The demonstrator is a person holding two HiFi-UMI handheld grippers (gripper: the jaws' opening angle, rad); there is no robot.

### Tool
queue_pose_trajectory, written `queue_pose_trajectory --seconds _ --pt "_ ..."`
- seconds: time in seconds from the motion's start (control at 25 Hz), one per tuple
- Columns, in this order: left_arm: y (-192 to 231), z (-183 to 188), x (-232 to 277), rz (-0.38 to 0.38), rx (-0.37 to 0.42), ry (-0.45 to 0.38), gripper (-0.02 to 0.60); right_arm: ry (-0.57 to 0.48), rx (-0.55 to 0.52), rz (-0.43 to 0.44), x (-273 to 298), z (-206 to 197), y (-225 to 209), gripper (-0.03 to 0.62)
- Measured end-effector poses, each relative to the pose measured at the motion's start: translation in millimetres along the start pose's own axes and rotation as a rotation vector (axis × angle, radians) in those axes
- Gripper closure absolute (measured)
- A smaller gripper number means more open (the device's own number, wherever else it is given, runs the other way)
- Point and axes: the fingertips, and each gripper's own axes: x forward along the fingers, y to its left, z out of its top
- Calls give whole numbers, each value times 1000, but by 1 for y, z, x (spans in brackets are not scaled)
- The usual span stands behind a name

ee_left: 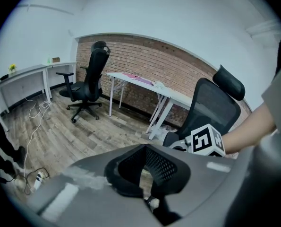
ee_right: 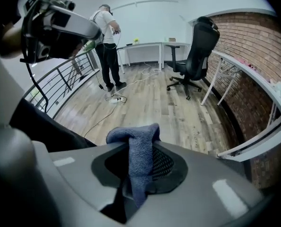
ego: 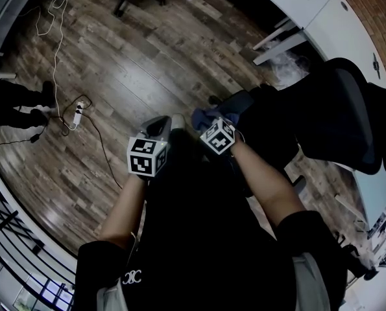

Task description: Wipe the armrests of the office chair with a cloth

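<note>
My right gripper (ee_right: 139,176) is shut on a blue cloth (ee_right: 136,148) whose free end bunches above the jaws. In the head view the cloth (ego: 204,116) shows just beyond the right gripper (ego: 212,123), close to the black armrest (ego: 235,102) of the office chair (ego: 338,109); whether they touch is hidden. My left gripper (ego: 165,127) is held beside the right one, away from the chair. Its jaws (ee_left: 147,176) stand together with nothing between them. The left gripper view shows the chair's mesh back (ee_left: 215,109) behind the right gripper's marker cube (ee_left: 204,141).
A white desk (ego: 322,18) runs along the brick wall behind the chair. A second black chair (ee_right: 196,46) stands further off. A power strip with cables (ego: 78,114) lies on the wood floor. A person (ee_right: 107,44) stands near a railing (ee_right: 60,79).
</note>
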Motion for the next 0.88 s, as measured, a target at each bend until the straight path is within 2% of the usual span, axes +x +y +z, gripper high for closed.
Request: queue_pose_trajectory --seconds 0.32,0.48,0.68,0.88 --pt "-27 -6 -3 -21 35 12 575 -60 31 96 -10 -23 40 516" --pt "-43 -11 -1 -39 54 7 575 -84 63 103 -19 -39 46 516" --pt "-56 -15 -2 -33 76 19 575 -78 138 86 -31 -59 30 516" --pt "-60 -12 -8 -21 105 26 575 -58 249 21 -36 -80 -6 516"
